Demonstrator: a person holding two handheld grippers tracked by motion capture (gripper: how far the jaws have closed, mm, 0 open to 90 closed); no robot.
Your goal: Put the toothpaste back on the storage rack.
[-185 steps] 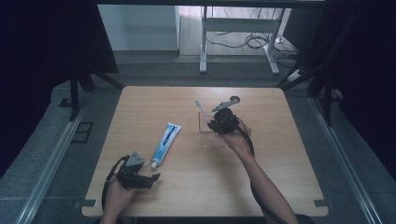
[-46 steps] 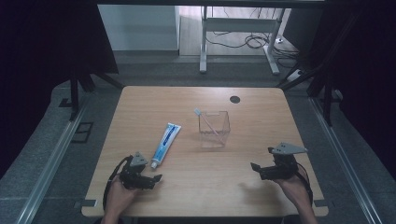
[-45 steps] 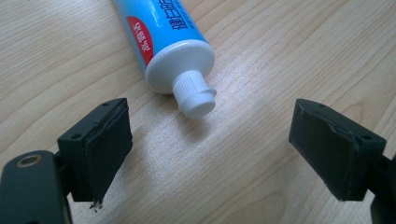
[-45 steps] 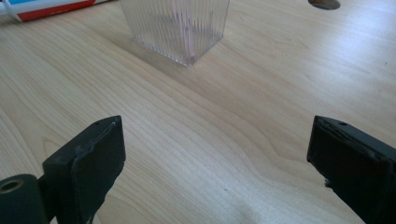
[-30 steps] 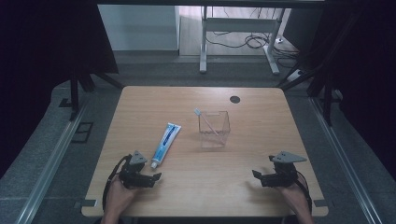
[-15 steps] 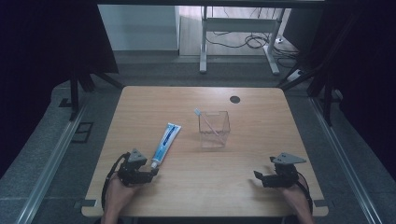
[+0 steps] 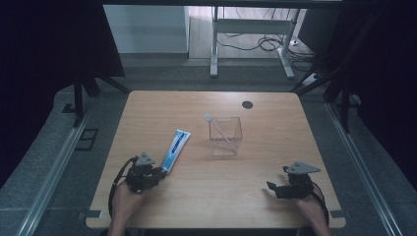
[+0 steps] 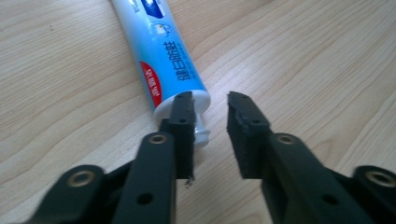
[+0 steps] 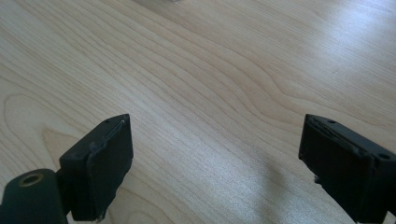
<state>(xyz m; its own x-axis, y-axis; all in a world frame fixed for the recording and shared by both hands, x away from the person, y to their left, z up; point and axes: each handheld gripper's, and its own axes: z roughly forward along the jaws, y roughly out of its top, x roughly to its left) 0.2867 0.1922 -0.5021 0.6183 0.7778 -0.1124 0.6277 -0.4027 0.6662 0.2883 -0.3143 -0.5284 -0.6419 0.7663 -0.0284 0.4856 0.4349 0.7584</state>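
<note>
The left hand (image 7: 123, 201) comes in from the table's near edge at about 7 o'clock, its forearm running straight up from the bottom and its wrist low over the wood. The left gripper (image 7: 158, 173) points toward 1 o'clock at the cap end of the toothpaste tube (image 7: 174, 149). Its 2 jaws have just been closing and now stand narrow, with the white cap between them. The left jaw lies against the cap, while a gap shows on the right, so the tube is not yet pinched. The tube lies flat, running toward 1 o'clock, just beside a clear box (image 7: 225, 135) holding 1 toothbrush (image 7: 216, 126). At 5 o'clock the right hand (image 7: 312, 210) rests low, and the right gripper (image 7: 270, 186) points toward 9 o'clock with its jaws spread wide over bare table (image 7: 275, 123).
</note>
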